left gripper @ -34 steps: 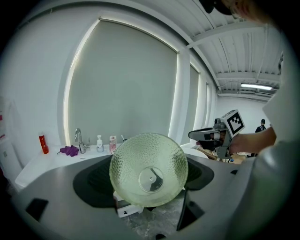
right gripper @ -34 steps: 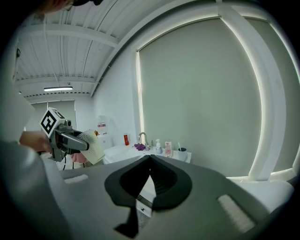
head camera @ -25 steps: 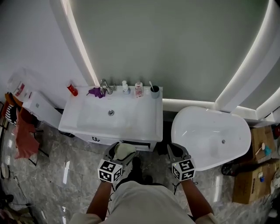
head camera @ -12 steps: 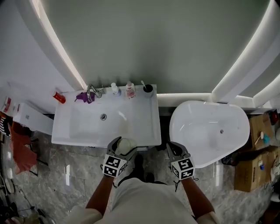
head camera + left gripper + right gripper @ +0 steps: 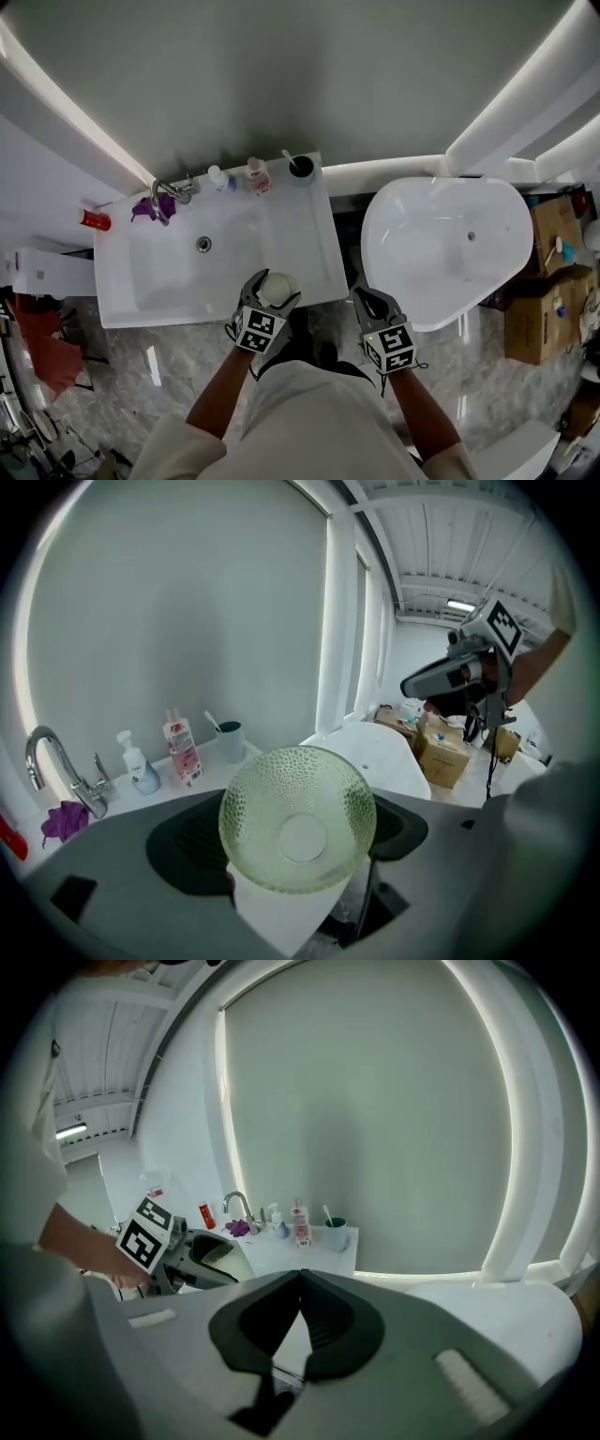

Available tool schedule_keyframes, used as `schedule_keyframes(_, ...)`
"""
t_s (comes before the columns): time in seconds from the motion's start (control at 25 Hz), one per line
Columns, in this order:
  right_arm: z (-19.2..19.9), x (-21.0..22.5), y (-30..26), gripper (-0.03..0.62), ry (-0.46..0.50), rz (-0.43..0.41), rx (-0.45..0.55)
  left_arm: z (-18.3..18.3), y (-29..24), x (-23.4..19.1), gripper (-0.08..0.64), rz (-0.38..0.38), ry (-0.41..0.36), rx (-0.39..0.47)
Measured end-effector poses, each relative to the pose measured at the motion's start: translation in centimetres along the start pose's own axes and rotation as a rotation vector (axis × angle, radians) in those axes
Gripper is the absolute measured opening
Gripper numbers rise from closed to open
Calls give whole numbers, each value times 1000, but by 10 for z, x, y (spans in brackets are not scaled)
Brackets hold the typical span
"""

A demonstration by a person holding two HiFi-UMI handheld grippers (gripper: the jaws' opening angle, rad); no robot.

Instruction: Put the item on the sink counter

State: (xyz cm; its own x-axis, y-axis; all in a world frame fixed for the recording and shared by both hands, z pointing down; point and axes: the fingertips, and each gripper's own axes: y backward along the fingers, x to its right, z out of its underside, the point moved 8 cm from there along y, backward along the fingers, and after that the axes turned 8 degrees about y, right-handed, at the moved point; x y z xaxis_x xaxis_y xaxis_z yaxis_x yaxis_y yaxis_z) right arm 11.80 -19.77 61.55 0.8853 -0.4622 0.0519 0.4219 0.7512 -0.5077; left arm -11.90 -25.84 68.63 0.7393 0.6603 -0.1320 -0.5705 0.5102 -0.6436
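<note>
Holding the glass bowl at its lower rim, the left gripper has its fingers clamped on it above the front edge of the sink surface. Judged rigid, slick and breakable (dimpled glass, probably light), so a rim hold and a soft, flat set-down seem right. Left forearm reaches forward. The right gripper hangs beside the bathtub, fingers closed on nothing.
</note>
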Motion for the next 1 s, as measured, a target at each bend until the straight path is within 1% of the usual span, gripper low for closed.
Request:
schedule_keyframes(0.24, 16, -9, -28, 11, -50, 20, -58, 26, -55, -13, 402, 52, -101, -86)
schedule_keyframes(0.56, 32, -5, -41, 11, -126, 55, -117, 53, -106, -16, 402, 74, -216, -157)
schedule_keyframes(0.76, 38, 1, -48, 11, -147, 50, -135, 62, -126, -18, 402, 55, -230, -175)
schedule_keyframes(1.0, 49, 7, -63, 11, -151, 19, -163, 56, -140, -18, 403, 61, -223, -148)
